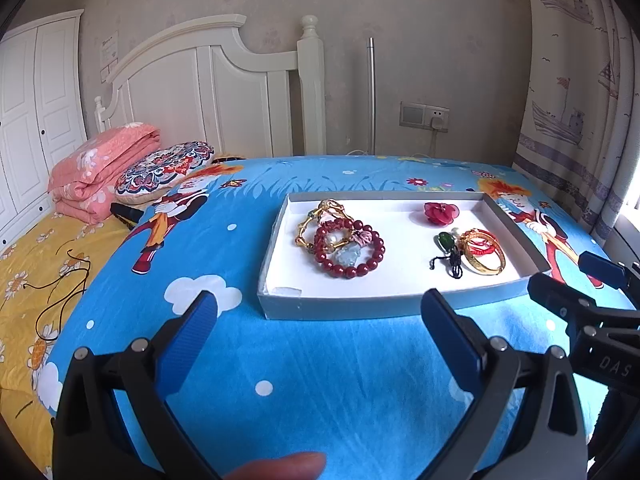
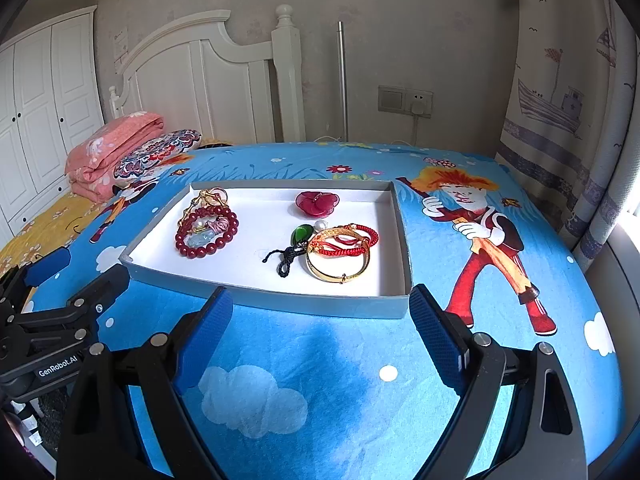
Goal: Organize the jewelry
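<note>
A shallow grey tray (image 1: pixel 340 307) (image 2: pixel 280 303) with a white floor lies on the blue bedspread. At its left lie a dark red bead bracelet (image 1: pixel 349 249) (image 2: pixel 206 231) and a gold bangle (image 1: pixel 318 220) (image 2: pixel 208 200). At its right lie a red flower piece (image 1: pixel 440 213) (image 2: pixel 317 203), a green pendant on black cord (image 1: pixel 447 242) (image 2: pixel 301 236), and a gold bangle with red cords (image 1: pixel 482 254) (image 2: pixel 340 254). My left gripper (image 1: pixel 320 310) is open and empty, just short of the tray's near edge. My right gripper (image 2: pixel 320 308) is open and empty, at the tray's near right.
The blue cartoon bedspread (image 1: pixel 320 380) covers the bed. A folded pink quilt (image 1: pixel 102 170) and a patterned pillow (image 1: pixel 164 168) lie far left by the white headboard (image 1: pixel 200 92). A dark cord (image 1: pixel 60 296) lies on the yellow sheet. A curtain (image 2: pixel 568 100) hangs at the right.
</note>
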A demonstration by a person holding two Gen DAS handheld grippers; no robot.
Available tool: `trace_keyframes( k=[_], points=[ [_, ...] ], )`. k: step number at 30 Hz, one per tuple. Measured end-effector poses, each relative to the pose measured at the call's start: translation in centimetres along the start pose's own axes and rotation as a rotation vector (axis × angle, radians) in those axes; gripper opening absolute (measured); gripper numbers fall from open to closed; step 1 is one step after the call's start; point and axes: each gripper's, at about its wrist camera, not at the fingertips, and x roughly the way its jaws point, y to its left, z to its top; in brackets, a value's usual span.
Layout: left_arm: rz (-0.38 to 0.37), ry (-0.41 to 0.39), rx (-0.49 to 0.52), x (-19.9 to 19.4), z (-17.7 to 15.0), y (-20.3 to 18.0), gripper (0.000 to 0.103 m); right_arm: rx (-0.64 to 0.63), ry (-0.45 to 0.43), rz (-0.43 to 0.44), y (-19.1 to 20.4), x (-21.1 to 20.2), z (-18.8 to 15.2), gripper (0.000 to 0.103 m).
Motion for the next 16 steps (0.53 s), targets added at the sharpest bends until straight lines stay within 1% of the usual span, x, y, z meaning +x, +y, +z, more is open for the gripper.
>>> trace_keyframes(
  k=[5, 6, 7, 10, 13, 16],
  points=[
    [-0.006, 0.024, -0.025, 0.4, 0.1, 0.3, 0.099, 0.003, 0.004, 0.001, -0.2, 0.1, 0.0, 0.084],
    [0.003, 0.028, -0.034, 0.4, 0.0, 0.4, 0.099, 0.003, 0.005, 0.0, -0.2, 0.1, 0.0, 0.084],
    [0.016, 0.022, -0.038, 0.4, 0.0, 0.5, 0.099, 0.004, 0.006, 0.0, -0.2, 0.1, 0.0, 0.084],
    [0.018, 0.016, -0.028, 0.4, 0.0, 0.5, 0.099, 0.003, 0.008, -0.001, -0.2, 0.2, 0.0, 0.084],
    [-0.002, 0.041, -0.033, 0.6, 0.3, 1.0, 0.099, 0.0, 0.007, -0.001, -0.3, 0.2, 0.0, 0.084],
    [-0.002, 0.05, -0.048, 0.6, 0.6, 2.3, 0.099, -0.003, 0.0, -0.011, -1.1, 0.1, 0.2, 0.084]
  ],
)
